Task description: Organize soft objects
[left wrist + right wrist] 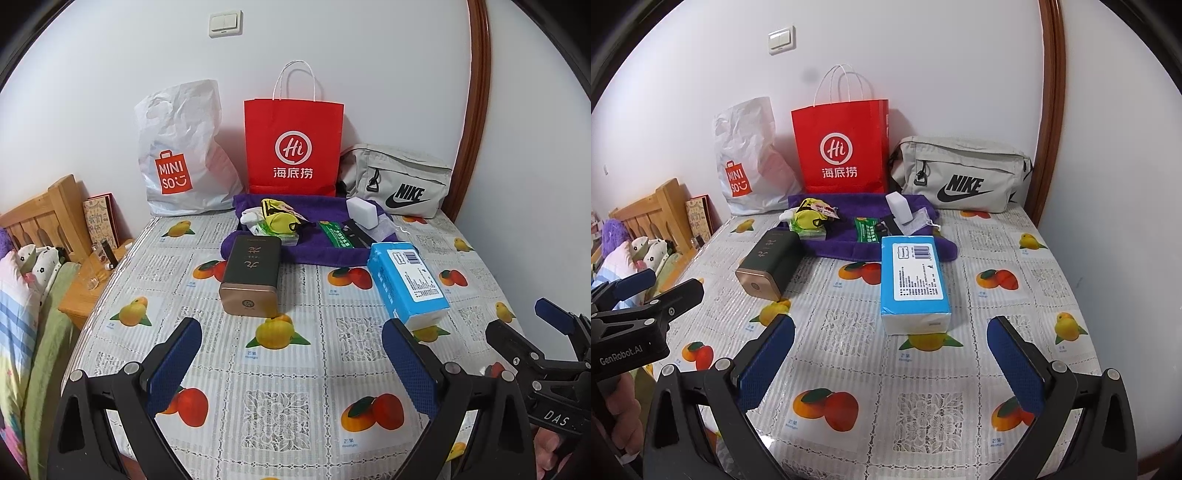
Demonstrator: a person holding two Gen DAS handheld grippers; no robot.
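While both grippers hang wide and empty over the near edge of the bench (960, 435), the blue plastic-wrapped pack of tissues (915, 286) lies straight ahead of the right gripper (890, 363), its white short end turned to the fingers and its long axis running away toward the far edge. The right gripper seems the nearer of the two; from the left gripper (291, 363) the same pack sits off to the right and lies askew.

Behind the pack, a rumpled purple towel (846, 243) spreads toward the far edge, carrying a yellow-and-black fabric bundle (812, 216), a green printed sachet (868, 229) and a white foam-like block (899, 207). The pack's far end reaches the towel's edge; whether they touch cannot be told. A dark green rectangular tin with a gold end (772, 264) lies on its side toward the left edge, well apart from the pack.

Along the far edge, against the wall, stand a crumpled white plastic shopping bag (750, 162), an upright red paper carrier bag (842, 147) and a pale grey fabric waist bag (960, 173).

Nothing stands between the right fingers and the pack. The scene would fit soft things awaiting sorting, or a layout already settled.
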